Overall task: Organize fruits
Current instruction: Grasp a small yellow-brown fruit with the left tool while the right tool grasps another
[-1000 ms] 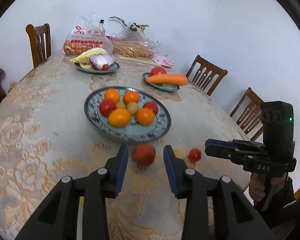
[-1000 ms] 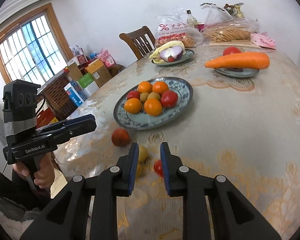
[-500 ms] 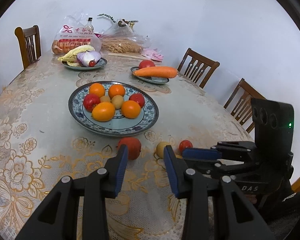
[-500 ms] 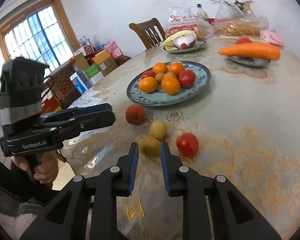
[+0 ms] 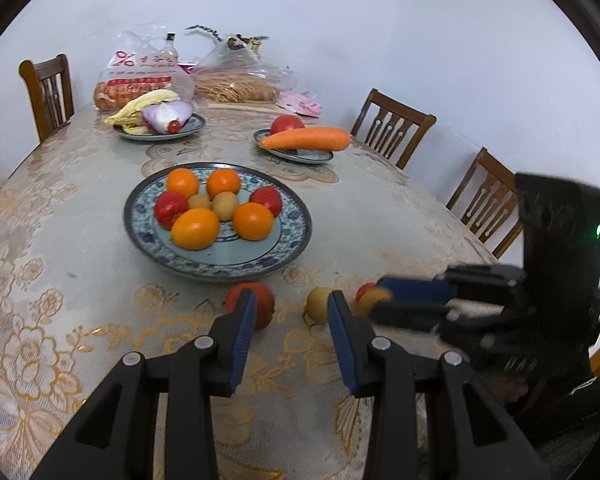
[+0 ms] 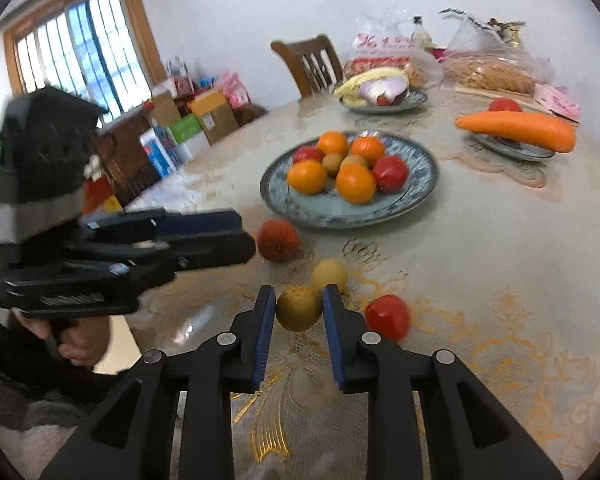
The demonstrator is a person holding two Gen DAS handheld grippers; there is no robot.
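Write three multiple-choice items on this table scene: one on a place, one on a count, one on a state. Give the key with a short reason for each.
1. Where does the carrot lie?
A. On the big fruit plate
B. Across a small plate beside a tomato
C. On the bare tablecloth

2. How many loose fruits lie on the tablecloth in front of the big plate, counted in the right wrist view?
A. Two
B. Four
C. Six

3. What is the state of the right gripper?
A. Its fingers frame a yellowish fruit
B. It holds the carrot
C. It is inside the plate

Key:
1 B: the carrot spans the small plate, with the tomato behind it.
2 B: a reddish fruit, two yellowish ones and a small red one.
3 A: the yellowish fruit sits between its blue pads.
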